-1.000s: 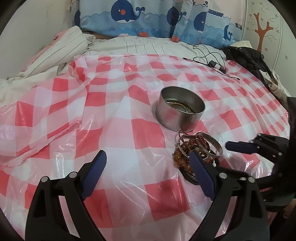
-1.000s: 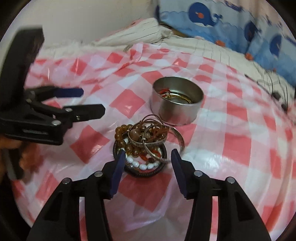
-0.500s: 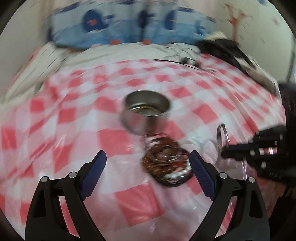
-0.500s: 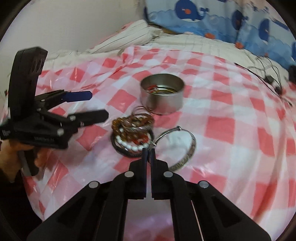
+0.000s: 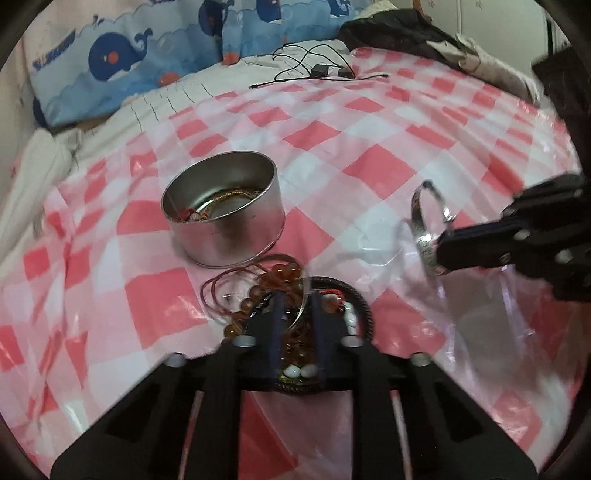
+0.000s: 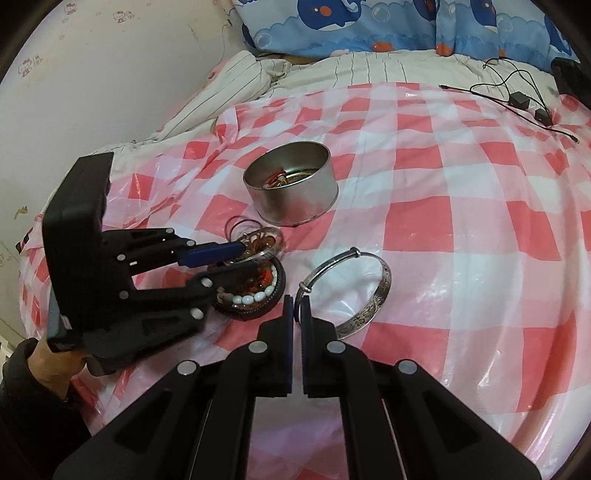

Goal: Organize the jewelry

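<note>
The right tool (image 6: 296, 303) is pinched narrow, its tips closed on the edge of a silver bangle (image 6: 373, 295). The ring reaches forward and to the right of the tips. From the left wrist camera it stands upright on the tool's end, raised off the red-and-white checked plastic sheet (image 6: 461, 258).

The left tool (image 5: 297, 301) is also drawn narrow. A clear bangle (image 5: 303, 291) passes between its fingers, and they appear to grip its rim, though motion blur makes the contact hard to confirm. A hand (image 6: 55, 369) in a dark sleeve holds this tool's handle.

Directly under and just ahead of the left tool's tips is a dark round dish (image 5: 364, 306) heaped with the jewelry to be sorted. It holds amber-brown beads (image 5: 280, 275), a string of white beads (image 6: 255, 297) and loops of thin red cord (image 5: 218, 291). From the right tool the dish is just left of the tips.

Beyond the dish, ahead of both tools, a round metal tin (image 5: 229, 236) sits open on the sheet, with a gold-coloured ring and some red pieces lying inside.

Farther ahead, a black cable (image 6: 517, 99) with small adapters lies at the sheet's far edge on the striped bedding (image 6: 369, 70). Past that are blue whale-print pillows (image 6: 369, 26).
</note>
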Available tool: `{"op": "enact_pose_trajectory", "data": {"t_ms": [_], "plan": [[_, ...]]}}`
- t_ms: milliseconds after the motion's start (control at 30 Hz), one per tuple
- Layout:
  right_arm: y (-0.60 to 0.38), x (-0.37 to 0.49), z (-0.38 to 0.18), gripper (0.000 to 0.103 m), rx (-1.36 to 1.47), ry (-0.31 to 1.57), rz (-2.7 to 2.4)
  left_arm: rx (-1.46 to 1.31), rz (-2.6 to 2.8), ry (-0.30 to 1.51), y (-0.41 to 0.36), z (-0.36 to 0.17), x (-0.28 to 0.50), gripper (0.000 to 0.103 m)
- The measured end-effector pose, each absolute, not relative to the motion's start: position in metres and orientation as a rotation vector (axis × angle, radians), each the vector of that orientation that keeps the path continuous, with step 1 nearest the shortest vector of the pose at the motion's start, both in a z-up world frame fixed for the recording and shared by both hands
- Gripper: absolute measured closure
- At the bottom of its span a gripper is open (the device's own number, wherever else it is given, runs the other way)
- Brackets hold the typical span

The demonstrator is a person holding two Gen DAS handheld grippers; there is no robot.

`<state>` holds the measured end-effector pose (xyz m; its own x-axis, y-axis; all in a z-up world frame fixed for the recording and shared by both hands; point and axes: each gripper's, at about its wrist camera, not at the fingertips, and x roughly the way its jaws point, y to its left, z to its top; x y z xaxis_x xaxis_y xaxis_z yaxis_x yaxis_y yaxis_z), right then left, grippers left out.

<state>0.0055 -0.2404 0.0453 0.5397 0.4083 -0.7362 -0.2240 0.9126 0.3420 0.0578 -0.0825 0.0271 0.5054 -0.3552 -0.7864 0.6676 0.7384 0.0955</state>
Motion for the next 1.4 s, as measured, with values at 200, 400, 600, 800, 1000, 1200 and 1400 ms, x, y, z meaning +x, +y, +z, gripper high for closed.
{"op": "enact_pose_trajectory", "data": {"t_ms": [200,400,600,800,1000,1200,1400], "plan": [[-0.236,0.005,0.043,0.099,0.196,0.936,0.378,0.056,-0.753,0.848,-0.04,0.055,0.068,0.099],[-0.227,0.007,0.037,0.097,0.167,0.95,0.382,-0.308,-0.804,0.877,0.014,0.06,0.084,0.099],[-0.222,0.008,0.032,0.095,0.143,0.967,0.381,-0.536,-0.848,0.912,0.039,0.051,0.094,0.099],[-0.218,0.009,0.03,0.094,0.112,0.979,0.371,-0.427,-0.709,0.942,0.039,0.046,0.097,0.098],[-0.217,0.008,0.03,0.075,0.101,0.981,0.359,-0.253,-0.692,0.932,0.025,0.054,0.091,0.095],[-0.212,0.008,0.029,0.06,0.066,0.976,0.352,-0.007,-0.515,0.94,0.01,0.04,0.094,0.071],[-0.213,0.009,0.027,0.06,0.062,0.973,0.34,0.198,-0.445,0.964,-0.01,0.019,0.103,0.083]]}}
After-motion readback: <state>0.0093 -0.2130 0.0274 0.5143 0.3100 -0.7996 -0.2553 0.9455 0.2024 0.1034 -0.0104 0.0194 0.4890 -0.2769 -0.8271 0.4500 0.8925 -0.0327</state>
